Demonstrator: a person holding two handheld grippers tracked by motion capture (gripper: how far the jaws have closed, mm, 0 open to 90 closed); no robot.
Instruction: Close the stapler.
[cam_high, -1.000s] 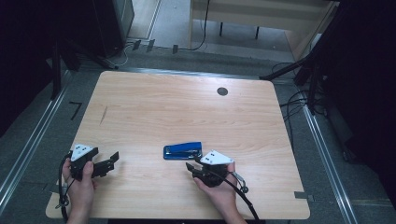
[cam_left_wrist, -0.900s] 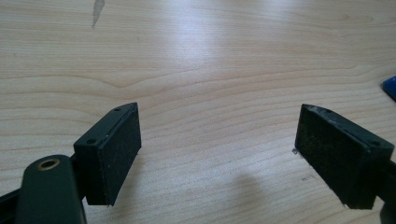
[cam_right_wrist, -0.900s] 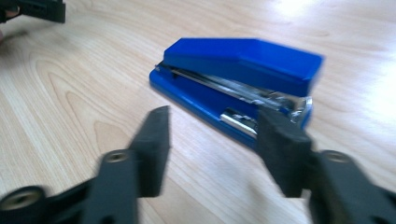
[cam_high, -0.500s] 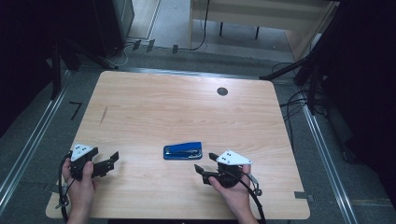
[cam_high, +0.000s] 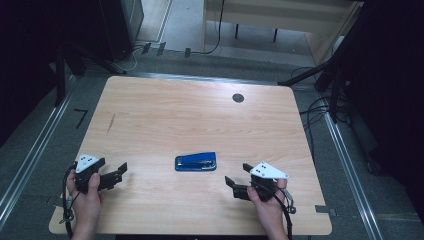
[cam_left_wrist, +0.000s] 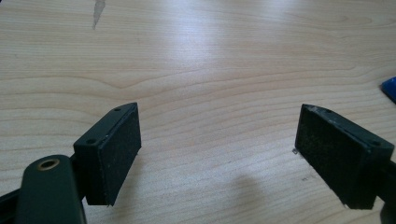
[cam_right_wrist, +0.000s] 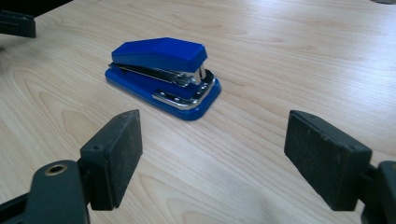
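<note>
A blue stapler lies flat on the wooden table, near the front middle; the right gripper view looks at its metal mouth. My right gripper rests to the right of it, apart from it, and points toward it. Its jaws have just been opening and stand wide with nothing between them. My left gripper sits at the front left, open over bare wood. A blue corner of the stapler shows at the right edge of the left gripper view.
The table has a dark round hole at the back right and a small scratch at the left. Cables and metal rails lie on the floor around it. A wooden bench stands behind.
My right gripper has drawn back to the right, away from the stapler, and its jaws have spread wider. The stapler and the left gripper have stayed where they were.
</note>
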